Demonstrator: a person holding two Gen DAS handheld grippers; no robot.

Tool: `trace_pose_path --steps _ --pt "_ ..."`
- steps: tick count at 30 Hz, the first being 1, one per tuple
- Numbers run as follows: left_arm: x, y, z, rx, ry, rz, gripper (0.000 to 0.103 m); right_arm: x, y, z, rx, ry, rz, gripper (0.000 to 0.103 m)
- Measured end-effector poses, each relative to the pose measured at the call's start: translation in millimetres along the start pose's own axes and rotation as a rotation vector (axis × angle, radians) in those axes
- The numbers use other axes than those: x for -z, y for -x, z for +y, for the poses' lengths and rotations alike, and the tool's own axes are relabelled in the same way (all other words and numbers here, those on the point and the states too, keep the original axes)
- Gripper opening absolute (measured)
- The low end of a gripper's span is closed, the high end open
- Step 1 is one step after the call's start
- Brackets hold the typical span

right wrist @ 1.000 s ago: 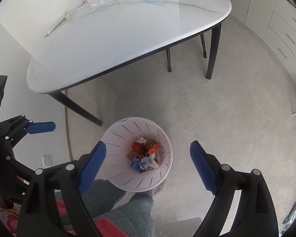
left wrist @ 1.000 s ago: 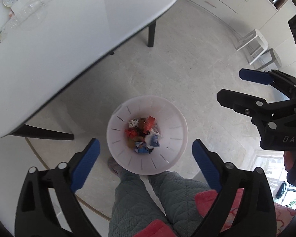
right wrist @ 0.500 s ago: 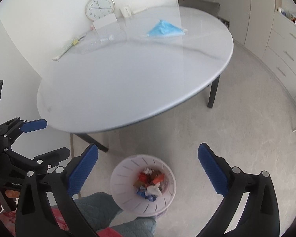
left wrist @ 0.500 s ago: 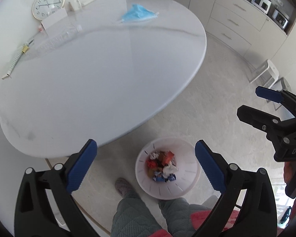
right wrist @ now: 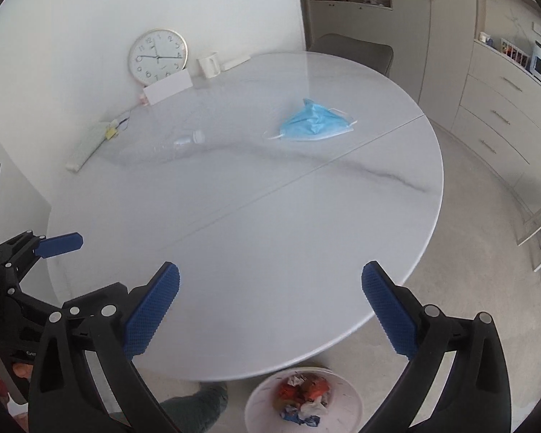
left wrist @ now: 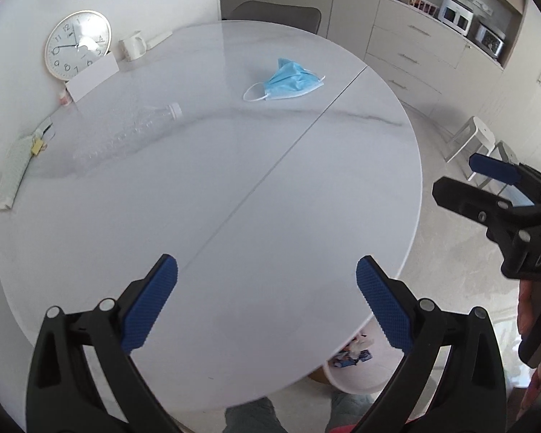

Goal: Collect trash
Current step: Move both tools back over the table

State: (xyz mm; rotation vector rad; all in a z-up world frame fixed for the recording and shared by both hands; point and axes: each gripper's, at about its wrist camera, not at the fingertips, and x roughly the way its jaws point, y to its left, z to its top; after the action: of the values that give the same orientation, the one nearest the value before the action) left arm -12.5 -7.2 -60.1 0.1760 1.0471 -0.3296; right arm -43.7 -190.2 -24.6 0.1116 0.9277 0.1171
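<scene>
Where mask (left wrist: pixel 286 81) lies: marble table (left wrist: pixel 234 187).

Both wrist views look down over the table (left wrist: pixel 234 187) — side by side.

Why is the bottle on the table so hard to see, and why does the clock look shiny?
Left wrist view: the clear bottle blends into the pale, shiny table, and glare whitens part of the clock. Right wrist view: the bottle is fainter still; the clock shows no glare.
</scene>
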Motion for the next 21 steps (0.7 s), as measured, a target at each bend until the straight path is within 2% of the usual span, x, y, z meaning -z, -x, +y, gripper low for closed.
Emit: trace_pose_path --steps 6,13,18,21 --pt "-39 -5 88 0.006 -0.098 -0.018 0.095 -44 -34 55 0.009 -0.08 -0.003 0.1" --pt "-78 -27 157 -0.011 -0.208 -0.061 0.095 -90 -65 97 0.019 -0.035 0.006 0.1" --pt "-111 -64 196 0.028 -0.275 -0.001 0.095 -120 -99 107 0.021 -0.009 0.033 0.1" --pt "-133 -95 211 0.021 -0.361 0.046 0.095 -139 -125 105 -0.005 -0.009 0.046 0.1"
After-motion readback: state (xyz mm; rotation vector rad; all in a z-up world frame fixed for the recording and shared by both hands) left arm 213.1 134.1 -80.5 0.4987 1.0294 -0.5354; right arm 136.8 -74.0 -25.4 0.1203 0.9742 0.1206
